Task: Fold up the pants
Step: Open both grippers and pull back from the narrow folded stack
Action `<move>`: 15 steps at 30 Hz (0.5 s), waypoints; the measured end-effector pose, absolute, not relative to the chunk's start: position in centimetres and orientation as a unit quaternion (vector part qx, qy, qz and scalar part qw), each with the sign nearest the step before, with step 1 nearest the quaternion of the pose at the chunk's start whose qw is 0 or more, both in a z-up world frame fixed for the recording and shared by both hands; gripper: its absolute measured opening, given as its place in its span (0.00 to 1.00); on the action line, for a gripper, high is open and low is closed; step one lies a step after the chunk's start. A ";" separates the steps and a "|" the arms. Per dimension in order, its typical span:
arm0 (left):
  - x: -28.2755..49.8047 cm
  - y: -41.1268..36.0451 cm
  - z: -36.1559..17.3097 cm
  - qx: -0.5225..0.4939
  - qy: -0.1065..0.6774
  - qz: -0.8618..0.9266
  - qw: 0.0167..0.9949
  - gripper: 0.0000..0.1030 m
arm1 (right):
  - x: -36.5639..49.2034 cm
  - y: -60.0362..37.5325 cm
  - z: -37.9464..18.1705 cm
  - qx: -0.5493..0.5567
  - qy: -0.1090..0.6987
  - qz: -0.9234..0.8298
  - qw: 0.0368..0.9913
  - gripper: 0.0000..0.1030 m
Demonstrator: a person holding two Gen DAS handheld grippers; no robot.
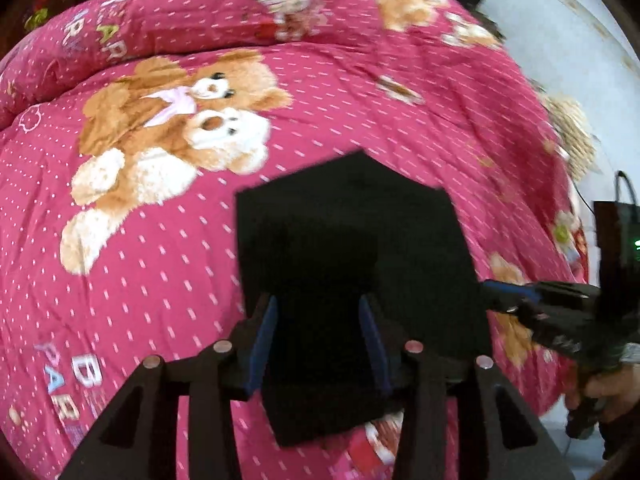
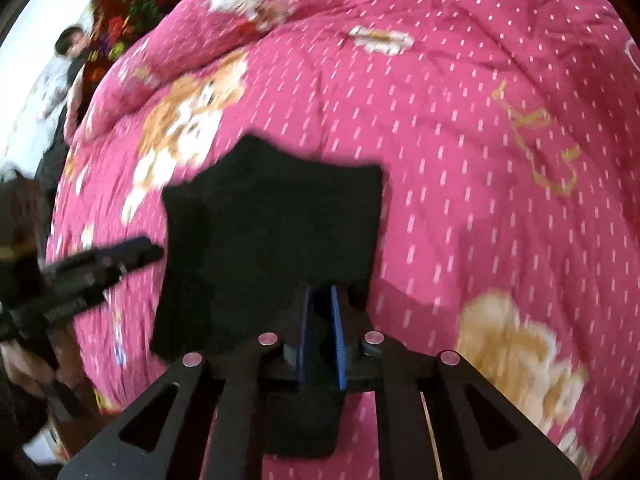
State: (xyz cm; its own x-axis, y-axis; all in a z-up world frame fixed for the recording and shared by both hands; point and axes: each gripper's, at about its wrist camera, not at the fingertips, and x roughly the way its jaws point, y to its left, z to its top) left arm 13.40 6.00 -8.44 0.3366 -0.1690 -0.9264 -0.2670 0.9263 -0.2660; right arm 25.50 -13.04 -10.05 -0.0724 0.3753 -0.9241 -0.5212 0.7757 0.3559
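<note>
Black pants (image 1: 352, 248) lie folded on the pink quilt (image 1: 160, 240), w/ both grippers at the near edge. Left gripper (image 1: 320, 344) is spread wide, pads (image 1: 264, 344) apart either side of the cloth, nothing pinched; the pants run straight ahead from it. Right gripper (image 2: 322, 336) sits at the pants' near right corner, pads close together w/ dark cloth between, so apparently clamped on the pants, though blur makes that a judgement. Long axis runs away from both. Right looks better placed to lead next fold.
</note>
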 end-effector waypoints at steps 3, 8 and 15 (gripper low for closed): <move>11.6 3.7 -8.3 -0.178 0.584 0.003 0.792 0.44 | 22.8 -14.0 -9.9 -0.061 0.656 0.329 0.677 0.10; 9.9 1.3 -11.9 -0.141 0.633 0.003 0.761 0.43 | 21.2 -14.9 -11.0 -0.080 0.663 0.311 0.676 0.12; 9.5 2.2 -10.3 -0.138 0.626 0.022 0.767 0.43 | 20.3 -14.3 -8.4 -0.095 0.642 0.325 0.688 0.12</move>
State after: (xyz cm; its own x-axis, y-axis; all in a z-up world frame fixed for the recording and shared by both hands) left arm 9.46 2.20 -10.26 0.2153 -0.1382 -0.9667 -0.2068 0.9610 -0.1834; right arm 20.29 -14.34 -8.42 -0.0355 0.3253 -0.9449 -0.5692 0.7706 0.2867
